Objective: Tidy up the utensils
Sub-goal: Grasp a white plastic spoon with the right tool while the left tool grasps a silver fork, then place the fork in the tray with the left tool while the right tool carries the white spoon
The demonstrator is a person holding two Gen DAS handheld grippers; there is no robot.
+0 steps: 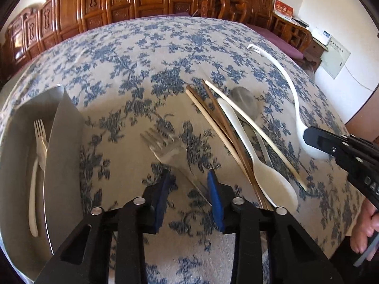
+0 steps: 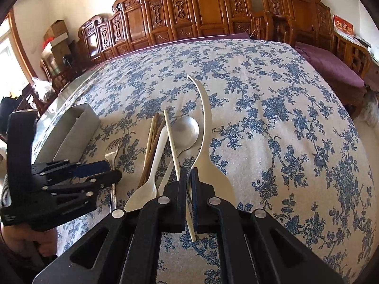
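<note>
The left gripper is straddling the fork handle, its pads not clearly pressing; the right gripper is pinching the white ladle, right of the chopsticks.

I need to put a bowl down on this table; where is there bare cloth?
Free: the far tablecloth beyond the long white ladle, and right of it. Crowded: the chopsticks and spoons pile, and the fork beside the metal tray.
</note>
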